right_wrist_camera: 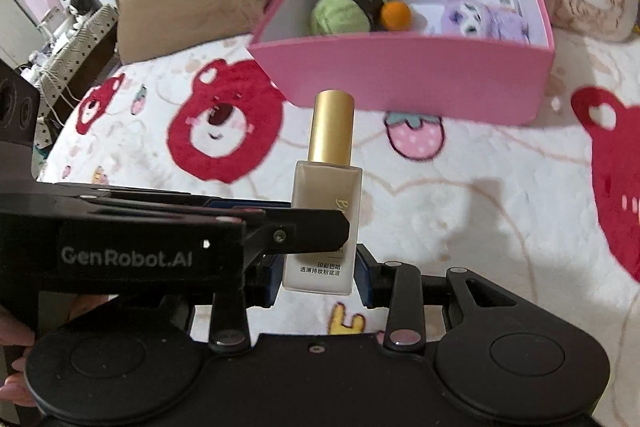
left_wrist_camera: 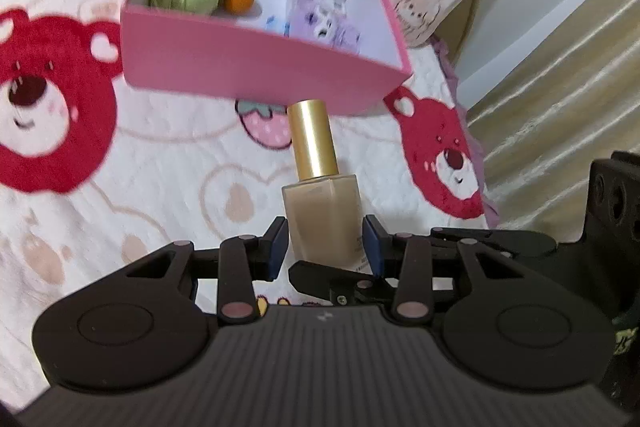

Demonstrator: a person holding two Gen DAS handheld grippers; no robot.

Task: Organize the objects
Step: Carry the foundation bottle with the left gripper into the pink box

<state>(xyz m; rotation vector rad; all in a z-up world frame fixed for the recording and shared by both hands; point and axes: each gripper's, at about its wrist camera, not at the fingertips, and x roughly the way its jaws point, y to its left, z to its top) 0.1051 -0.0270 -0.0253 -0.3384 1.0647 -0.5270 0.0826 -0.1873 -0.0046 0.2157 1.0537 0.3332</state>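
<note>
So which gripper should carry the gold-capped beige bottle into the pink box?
Left, probably: the left gripper touches the gold-capped beige bottle on both sides; the right gripper seems slightly clear of it.

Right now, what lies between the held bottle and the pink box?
Only bare bear-print blanket with a printed strawberry; no object lies between the foundation bottle and the pink box. Both wrist views show it.
</note>
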